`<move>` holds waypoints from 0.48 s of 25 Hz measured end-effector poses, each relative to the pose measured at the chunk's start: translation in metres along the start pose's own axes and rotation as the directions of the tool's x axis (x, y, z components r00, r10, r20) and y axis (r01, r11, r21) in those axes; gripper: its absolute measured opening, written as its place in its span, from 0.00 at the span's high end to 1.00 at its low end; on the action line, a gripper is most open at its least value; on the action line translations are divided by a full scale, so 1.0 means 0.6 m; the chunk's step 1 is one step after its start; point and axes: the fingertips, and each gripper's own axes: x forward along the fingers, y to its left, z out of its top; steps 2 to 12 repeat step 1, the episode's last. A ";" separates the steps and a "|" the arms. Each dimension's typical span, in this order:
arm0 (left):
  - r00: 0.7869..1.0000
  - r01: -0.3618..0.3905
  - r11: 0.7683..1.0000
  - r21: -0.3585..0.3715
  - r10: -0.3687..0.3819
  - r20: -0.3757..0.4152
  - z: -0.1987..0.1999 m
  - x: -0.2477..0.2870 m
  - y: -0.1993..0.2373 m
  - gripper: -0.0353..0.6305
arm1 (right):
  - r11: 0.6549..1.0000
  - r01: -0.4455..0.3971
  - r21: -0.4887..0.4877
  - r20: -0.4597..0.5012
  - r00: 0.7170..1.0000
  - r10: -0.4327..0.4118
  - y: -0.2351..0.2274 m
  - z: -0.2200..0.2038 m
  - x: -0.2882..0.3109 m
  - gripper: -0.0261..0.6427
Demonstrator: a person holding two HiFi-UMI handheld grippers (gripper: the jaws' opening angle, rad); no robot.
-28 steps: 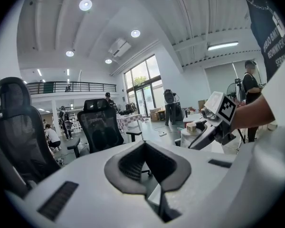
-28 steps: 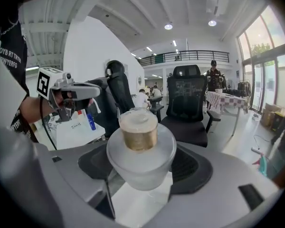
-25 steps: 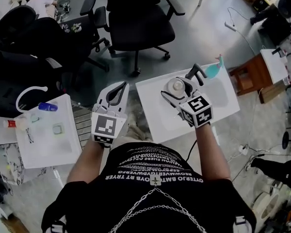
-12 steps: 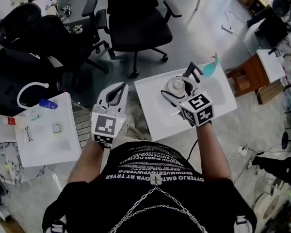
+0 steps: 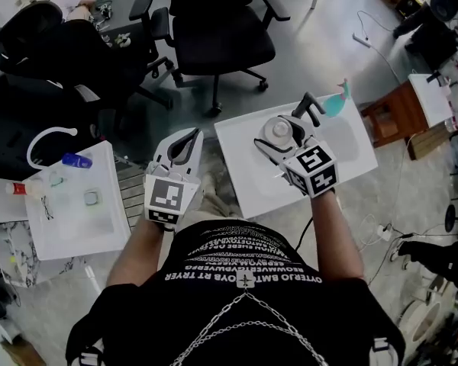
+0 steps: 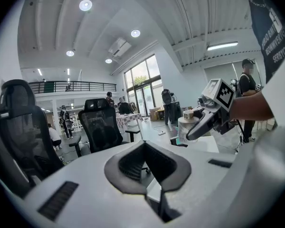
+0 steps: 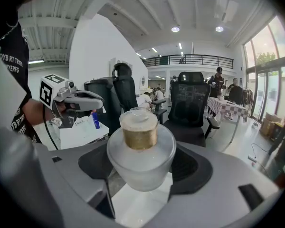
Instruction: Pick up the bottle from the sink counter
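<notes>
The right gripper is clamped on the frosted bottle. Its jaws close on either side of the rounded shoulder, with the gold neck and cap rising just above the grip. The bottle stands upright between the jaws over the white table. Whether its base has left the surface cannot be told for sure, though it looks lifted or close to it. The left gripper hangs off to the side of the table, its jaws pressed together on nothing.

The grip sits on a curved, smooth wall, so the bottle could probably slide or tip if squeezed unevenly. The lift would go best with steady jaw pressure, a straight rise, and the cap kept pointing up. It should also steer clear of the teal object just beyond the jaw tips.
</notes>
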 end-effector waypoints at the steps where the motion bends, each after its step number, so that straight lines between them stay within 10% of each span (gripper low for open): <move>1: 1.000 -0.001 1.000 0.000 0.001 -0.002 -0.002 0.003 0.004 0.94 | 1.000 0.000 -0.002 0.003 1.000 0.000 -0.002 0.003 0.004 0.45; 12: 1.000 -0.001 1.000 0.000 0.001 -0.002 -0.002 0.003 0.004 0.94 | 1.000 0.000 -0.002 0.003 1.000 0.000 -0.002 0.003 0.004 0.45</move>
